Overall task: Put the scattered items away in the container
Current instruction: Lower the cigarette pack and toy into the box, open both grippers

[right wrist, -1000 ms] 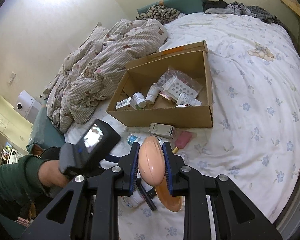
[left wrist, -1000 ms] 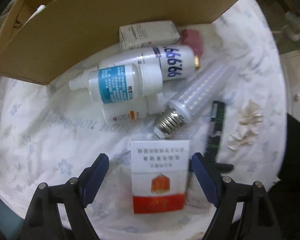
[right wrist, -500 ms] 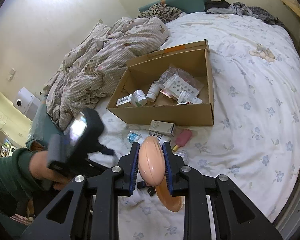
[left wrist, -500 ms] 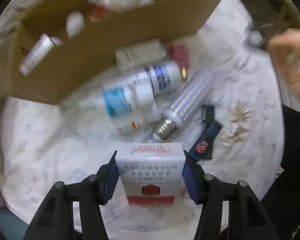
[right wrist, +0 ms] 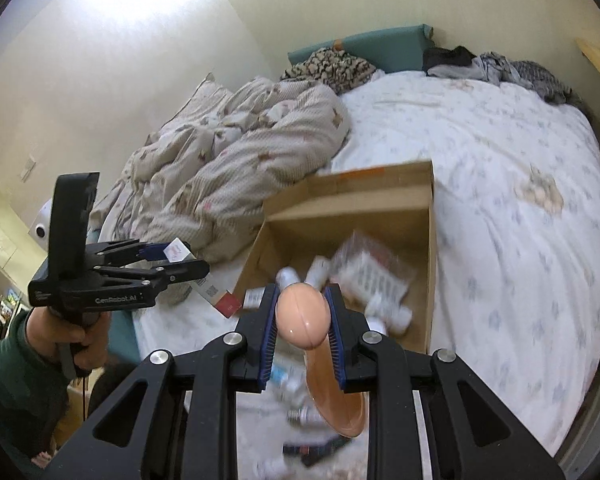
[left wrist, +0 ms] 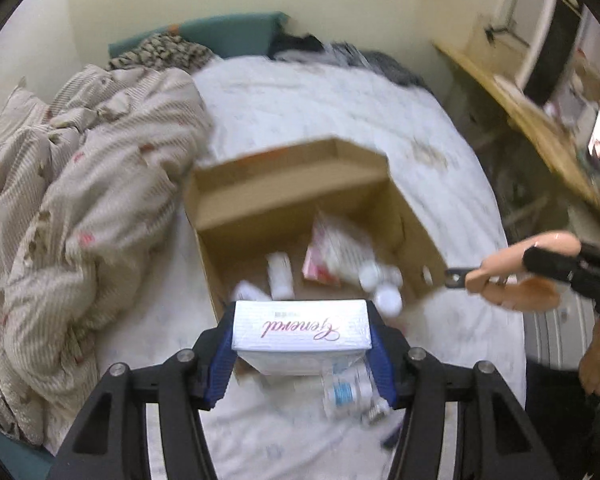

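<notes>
The wide bed under its white flower-print sheet (right wrist: 500, 216) carries everything here, with a crumpled beige striped quilt (left wrist: 80, 184) heaped along one side. In the middle sits the open brown cardboard box (left wrist: 260, 196), already holding a clear crinkly packet and some small white bottles (left wrist: 384, 280), blurred enough that I won't count them.

Left gripper (left wrist: 302, 334) up over the near edge of the box, blue pads clamped on the two narrow sides of a white rectangular carton with pink script lettering (left wrist: 302, 326). That's thin card, light, probably part hollow. It'll dent if squeezed hard, so gripping across the short edges as it is now looks like the right hold, and a low drop should do it no harm.

Right gripper (right wrist: 303, 326) also aimed at the box, jaws closed tight on the rounded end of a peach-coloured glossy plastic shoehorn (right wrist: 302, 314), its curved blade hanging down below the fingers. Stiff, smooth, a bit slippery I'd say; held at one end it could swing or slide, so a grip nearer the middle would steady it.

Left behind on the sheet near the box, a white bottle with a blue label (left wrist: 346, 394) and a screw-base bulb (right wrist: 304, 416), the fragile one of the lot
</notes>
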The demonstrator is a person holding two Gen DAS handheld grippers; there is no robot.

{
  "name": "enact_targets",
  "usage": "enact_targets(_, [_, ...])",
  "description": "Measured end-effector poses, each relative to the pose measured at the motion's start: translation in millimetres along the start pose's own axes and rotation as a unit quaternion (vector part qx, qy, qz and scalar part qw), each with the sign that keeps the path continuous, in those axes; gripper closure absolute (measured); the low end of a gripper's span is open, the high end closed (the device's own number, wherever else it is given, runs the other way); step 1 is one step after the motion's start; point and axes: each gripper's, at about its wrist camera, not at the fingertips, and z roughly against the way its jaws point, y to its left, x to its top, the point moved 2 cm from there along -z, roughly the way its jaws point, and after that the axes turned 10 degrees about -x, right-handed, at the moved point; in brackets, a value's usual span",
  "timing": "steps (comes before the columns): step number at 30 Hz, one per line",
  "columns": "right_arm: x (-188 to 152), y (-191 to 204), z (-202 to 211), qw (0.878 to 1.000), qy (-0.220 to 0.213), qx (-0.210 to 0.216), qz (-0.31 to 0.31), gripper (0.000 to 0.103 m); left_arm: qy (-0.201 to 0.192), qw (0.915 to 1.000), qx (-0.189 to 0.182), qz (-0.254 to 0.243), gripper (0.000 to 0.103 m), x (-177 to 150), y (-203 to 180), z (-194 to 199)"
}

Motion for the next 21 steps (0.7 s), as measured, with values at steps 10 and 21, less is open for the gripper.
enact_targets(10, [41,-11,-91,0.999,0.03,-0.041,-0.001,0.078,0.009,0.9996,0.021,0.017,0.045,39,32,-78])
enact_targets(21, [24,-29,-160,0.995,0.078,-0.062,-0.004,0.078,0.059,0.9961,0.052,0.039,0.045,29,43,-156])
